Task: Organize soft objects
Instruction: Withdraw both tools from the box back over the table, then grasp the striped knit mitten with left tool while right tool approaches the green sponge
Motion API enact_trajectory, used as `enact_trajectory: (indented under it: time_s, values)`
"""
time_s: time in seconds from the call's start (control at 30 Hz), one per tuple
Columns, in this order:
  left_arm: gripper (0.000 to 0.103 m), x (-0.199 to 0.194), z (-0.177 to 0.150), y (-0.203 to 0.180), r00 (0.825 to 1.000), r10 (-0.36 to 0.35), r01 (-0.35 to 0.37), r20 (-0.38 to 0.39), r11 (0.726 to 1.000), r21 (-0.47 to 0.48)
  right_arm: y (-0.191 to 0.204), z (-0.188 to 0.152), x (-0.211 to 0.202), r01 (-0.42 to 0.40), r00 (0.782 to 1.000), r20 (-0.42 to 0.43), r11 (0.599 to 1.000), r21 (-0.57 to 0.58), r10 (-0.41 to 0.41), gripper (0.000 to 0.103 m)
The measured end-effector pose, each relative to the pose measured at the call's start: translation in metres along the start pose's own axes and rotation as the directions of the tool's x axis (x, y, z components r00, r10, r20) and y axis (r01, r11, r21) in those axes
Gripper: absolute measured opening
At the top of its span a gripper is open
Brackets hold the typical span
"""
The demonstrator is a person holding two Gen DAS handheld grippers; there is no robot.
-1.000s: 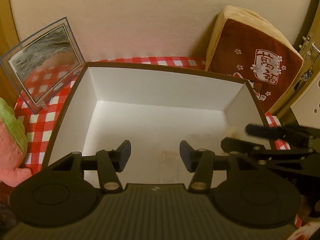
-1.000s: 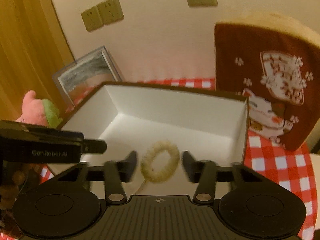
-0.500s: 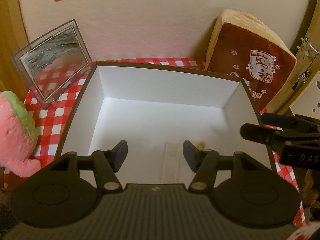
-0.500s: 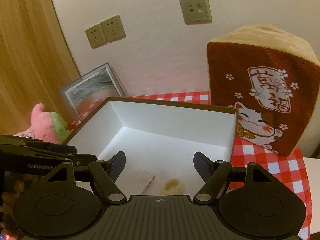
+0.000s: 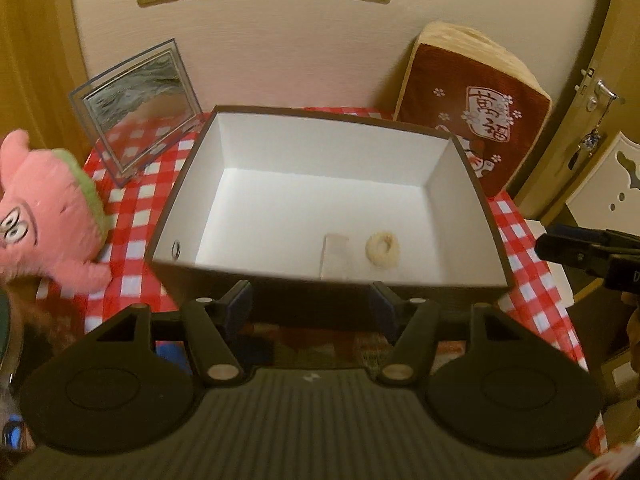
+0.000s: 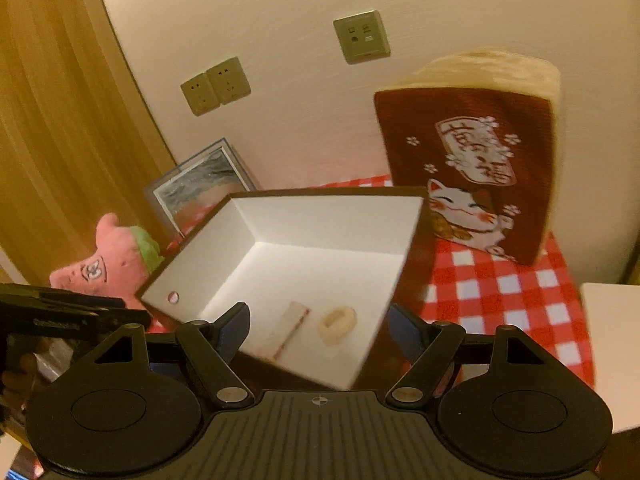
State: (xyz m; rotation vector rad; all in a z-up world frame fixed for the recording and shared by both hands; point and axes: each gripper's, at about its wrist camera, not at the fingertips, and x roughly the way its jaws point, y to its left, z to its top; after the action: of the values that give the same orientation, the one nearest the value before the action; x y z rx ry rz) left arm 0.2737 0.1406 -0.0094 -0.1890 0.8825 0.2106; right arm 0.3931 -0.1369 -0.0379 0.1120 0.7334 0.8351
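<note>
Both tongs are seen wide, nothing between the pads. The left gripper (image 5: pixel 310 308) has just been opening further; it is held in front of the near wall of the box (image 5: pixel 332 124). The right gripper (image 6: pixel 320 328) is spread over the box's near corner, its jaws having widened within the last second.

Inside the box, near the front wall, two soft things are laid. A cream fluffy ring (image 5: pixel 383 249) is found flat on the white floor, its hole facing up. Just beside it, at its nine o'clock, a pale flat strip (image 5: pixel 334 255) is laid, long axis running twelve to six in the left view; touching or apart cannot be told.

At the box's nine o'clock a pink plush (image 5: pixel 44 216) is seen on the checked cloth (image 5: pixel 132 216). At two o'clock a brown cat cushion (image 5: pixel 472 120) is propped against the wall.
</note>
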Motion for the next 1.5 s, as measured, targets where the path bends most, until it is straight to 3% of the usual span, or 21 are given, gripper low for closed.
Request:
enact_trajectory:
  time_s: [0.2, 0.47, 0.83, 1.2, 1.5]
  values:
    - [0.063, -0.024, -0.032, 0.0, 1.0, 0.003, -0.004, -0.014, 0.999, -0.037, 0.001, -0.023, -0.03, 0.015, 1.0, -0.017, 1.0, -0.02, -0.016, 0.076]
    - [0.063, -0.045, -0.07, -0.007, 0.999, 0.009, -0.012, -0.045, 0.998, -0.062, -0.007, -0.054, -0.059, 0.01, 0.999, -0.05, 0.999, 0.035, -0.008, 0.076]
    - [0.063, -0.059, -0.11, -0.017, 0.996, -0.007, -0.001, -0.084, 0.996, -0.09, -0.008, -0.087, -0.084, 0.0, 0.996, -0.088, 1.0, -0.017, -0.002, 0.076]
    - [0.063, -0.046, -0.14, -0.027, 0.991, 0.01, -0.027, -0.133, 0.992, -0.123, -0.035, -0.112, -0.083, 0.025, 0.985, -0.165, 0.992, -0.127, -0.045, 0.076]
    - [0.063, -0.025, -0.159, -0.038, 0.984, 0.024, -0.05, -0.176, 0.989, -0.142, -0.056, -0.122, -0.053, 0.016, 0.971, -0.229, 0.974, -0.226, -0.069, 0.079]
